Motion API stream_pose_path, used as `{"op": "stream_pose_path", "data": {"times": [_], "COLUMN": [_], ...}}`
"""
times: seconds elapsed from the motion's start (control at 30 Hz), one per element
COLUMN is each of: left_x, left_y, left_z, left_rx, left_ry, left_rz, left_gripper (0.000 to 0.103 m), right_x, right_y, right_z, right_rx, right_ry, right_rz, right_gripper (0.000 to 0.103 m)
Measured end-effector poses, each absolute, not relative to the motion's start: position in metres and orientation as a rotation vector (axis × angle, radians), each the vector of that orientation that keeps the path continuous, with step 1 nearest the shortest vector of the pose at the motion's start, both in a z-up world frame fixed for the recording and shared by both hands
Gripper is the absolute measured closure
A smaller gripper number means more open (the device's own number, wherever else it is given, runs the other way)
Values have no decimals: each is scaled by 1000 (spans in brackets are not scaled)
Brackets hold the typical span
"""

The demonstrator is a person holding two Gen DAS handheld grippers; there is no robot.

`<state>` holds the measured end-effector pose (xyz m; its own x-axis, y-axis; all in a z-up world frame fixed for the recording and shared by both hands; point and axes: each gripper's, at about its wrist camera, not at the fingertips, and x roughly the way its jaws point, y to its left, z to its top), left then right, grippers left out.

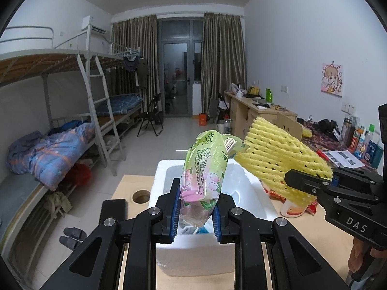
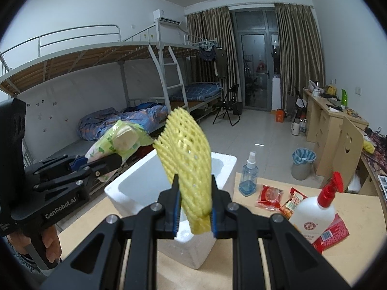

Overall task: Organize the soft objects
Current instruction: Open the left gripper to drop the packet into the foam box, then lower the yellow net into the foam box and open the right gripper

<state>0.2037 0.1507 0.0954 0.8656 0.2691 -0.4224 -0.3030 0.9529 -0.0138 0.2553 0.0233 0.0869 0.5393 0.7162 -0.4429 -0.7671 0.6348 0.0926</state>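
My left gripper (image 1: 196, 213) is shut on a green flowered tissue pack (image 1: 205, 169) and holds it upright above the white foam box (image 1: 160, 183). My right gripper (image 2: 195, 213) is shut on a yellow foam fruit net (image 2: 187, 166), held above the same foam box (image 2: 125, 183). In the left wrist view the net (image 1: 283, 162) and the right gripper (image 1: 312, 181) come in from the right. In the right wrist view the left gripper (image 2: 101, 164) holds the tissue pack (image 2: 121, 142) at the left.
The box stands on a wooden table (image 2: 358, 249). To its right lie a blue spray bottle (image 2: 249, 176), red snack packets (image 2: 271, 195) and a white bottle with a red pump (image 2: 314, 212). A black phone (image 1: 113, 209) and a tape roll (image 1: 140, 196) lie at the left.
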Motion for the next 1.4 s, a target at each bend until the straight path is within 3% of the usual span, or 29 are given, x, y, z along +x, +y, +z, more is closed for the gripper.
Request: {"op": "stream_pose_path", "data": {"times": [0.8, 0.9, 0.93, 1.03, 1.07, 1.17, 1.4], "left_x": [261, 263, 263, 263, 261, 254, 248], "left_y": [172, 174, 175, 175, 174, 173, 175], "left_z": [75, 76, 76, 76, 76, 81, 85], "left_rx": [-86, -94, -98, -82, -77, -74, -59], "left_ry": [512, 509, 510, 508, 500, 445, 430], "left_rz": [283, 291, 296, 314, 322, 354, 388], "left_gripper": [79, 71, 62, 20, 12, 2, 2], "right_x": [273, 275, 275, 276, 275, 276, 277], "right_y": [24, 24, 24, 24, 24, 24, 26], "right_z": [86, 88, 88, 88, 87, 87, 86], "right_rx": [-106, -107, -108, -106, -106, -105, -117], "right_ry": [491, 492, 491, 489, 489, 489, 492], "right_rz": [860, 858, 858, 856, 855, 853, 864], "right_gripper": [80, 80, 80, 80, 80, 80, 80]}}
